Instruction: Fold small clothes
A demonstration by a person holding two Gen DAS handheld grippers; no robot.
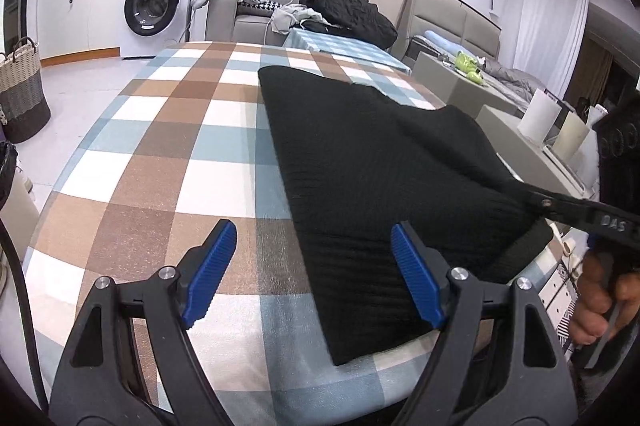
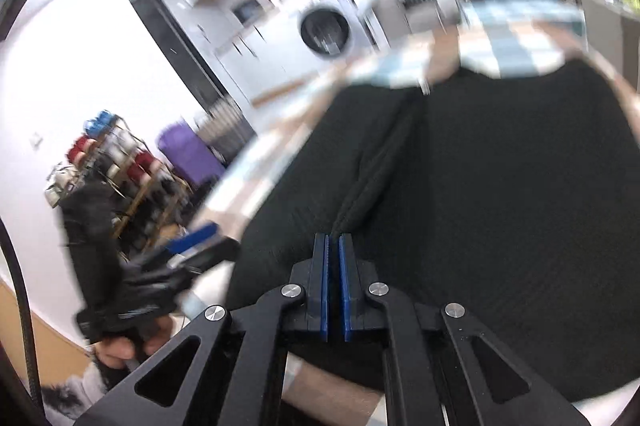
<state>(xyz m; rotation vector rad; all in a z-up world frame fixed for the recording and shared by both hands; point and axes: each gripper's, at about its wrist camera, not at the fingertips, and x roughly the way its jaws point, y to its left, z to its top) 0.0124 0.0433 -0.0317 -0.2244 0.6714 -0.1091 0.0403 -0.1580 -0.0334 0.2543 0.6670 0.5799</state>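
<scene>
Blue pads of my left gripper (image 1: pixel 312 274) stand wide apart just above the table's near edge, holding nothing; one pad hangs over the checked tablecloth (image 1: pixel 168 130), the other over the near part of the black knit garment (image 1: pixel 372 186). I keep this gripper free, I judge, so it can take the near left corner or pin the cloth when the fold comes over.

My right gripper (image 2: pixel 333 266) has its pads pressed together on a pinch of the same garment, at its right-hand edge. In the left wrist view its black finger reaches in from the right and the fabric pulls taut toward it, with a ridge running up from the pinch. The right wrist view is blurred, so how much cloth is caught I cannot tell exactly.

Most of the garment lies flat on the right half of the table, its far edge straight, its near right corner lifted. Folding looks barely started: I seem to be raising this side to carry it across. A shallow pinch could slip from the ribbed knit.
</scene>
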